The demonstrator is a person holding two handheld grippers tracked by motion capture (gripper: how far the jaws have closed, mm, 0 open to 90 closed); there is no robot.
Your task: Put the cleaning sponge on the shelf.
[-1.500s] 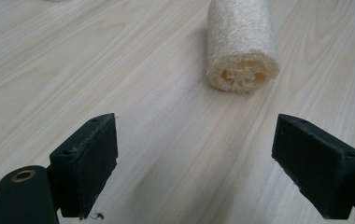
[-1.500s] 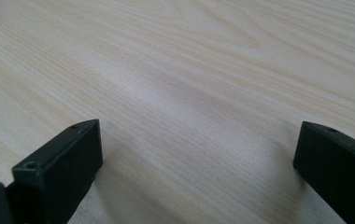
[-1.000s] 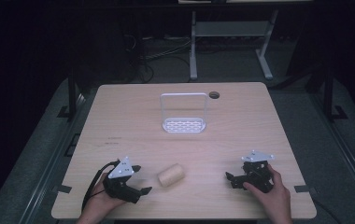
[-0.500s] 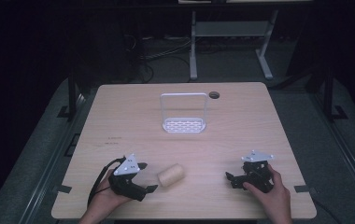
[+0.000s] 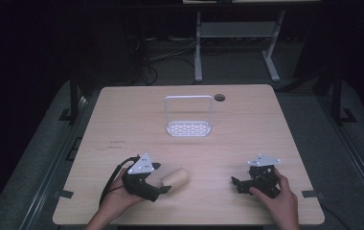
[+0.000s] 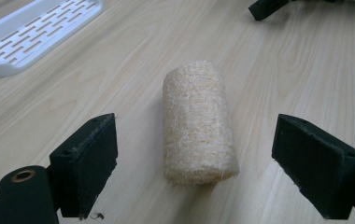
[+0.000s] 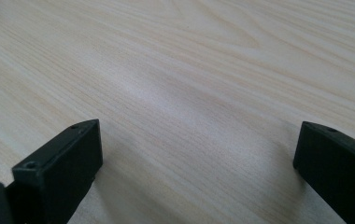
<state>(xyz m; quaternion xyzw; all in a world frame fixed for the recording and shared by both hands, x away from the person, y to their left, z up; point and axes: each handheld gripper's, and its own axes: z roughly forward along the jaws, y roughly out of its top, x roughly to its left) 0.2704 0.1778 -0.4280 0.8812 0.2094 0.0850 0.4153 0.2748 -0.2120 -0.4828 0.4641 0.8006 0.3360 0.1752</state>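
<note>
Lining up a grasp: left gripper (image 5: 163, 190) sits just beside the loofah roll (image 5: 176, 178), fingers (image 6: 88, 161) spread wide with the roll (image 6: 198, 125) lying between them but not touched. My read is the approach step, pick not yet made.

Roll lies on its side on the tabletop (image 5: 247, 129), near the front edge, well in front of the white rack (image 5: 188, 117). In the left gripper view its long axis runs away from the camera, near end frayed, slightly closer to the left finger than to the right one.

Next move, as I judge it: push forward a little so the pads straddle the roll's middle, then close across its width. It's soft and fibrous, so it will likely squash before it holds; close gently. Being round, it could roll off if one finger lands first.

Right gripper (image 5: 240, 183) rests on the tabletop well to the right of the roll, fingers (image 7: 63, 158) apart, nothing between them, bare wood ahead.

Surface: pale wood-grain laminate, with a dark grommet hole (image 5: 219, 97) just right of and behind the rack. Rack has a slotted base and a tall loop handle. Room beyond the rack is dark: grey floor, cables, legs of a metal frame (image 5: 233, 43).
</note>
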